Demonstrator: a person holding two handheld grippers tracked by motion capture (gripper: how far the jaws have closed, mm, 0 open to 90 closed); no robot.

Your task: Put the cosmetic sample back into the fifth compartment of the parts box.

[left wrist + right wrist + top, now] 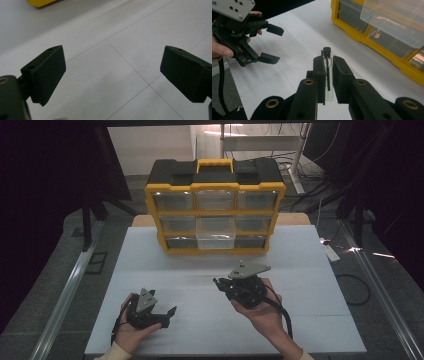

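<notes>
My right gripper (328, 62) is shut on a small clear glass vial (327, 82) with a black cap, which stands upright between the two pads. In the high view that gripper (218, 283) is held above the middle of the white table, pointing left. My left gripper (170, 316) rests low at the front left with its jaws wide apart and nothing between them. In its own view the two black pads (47, 75) frame bare white table. From the right gripper view, the left gripper (272, 43) stands open at the upper left.
A yellow and black organizer box (215, 210) with clear drawers stands at the back of the white table (300, 270). One clear middle drawer (216, 237) is pulled out toward me, also at the top right of the right gripper view (394, 20).
</notes>
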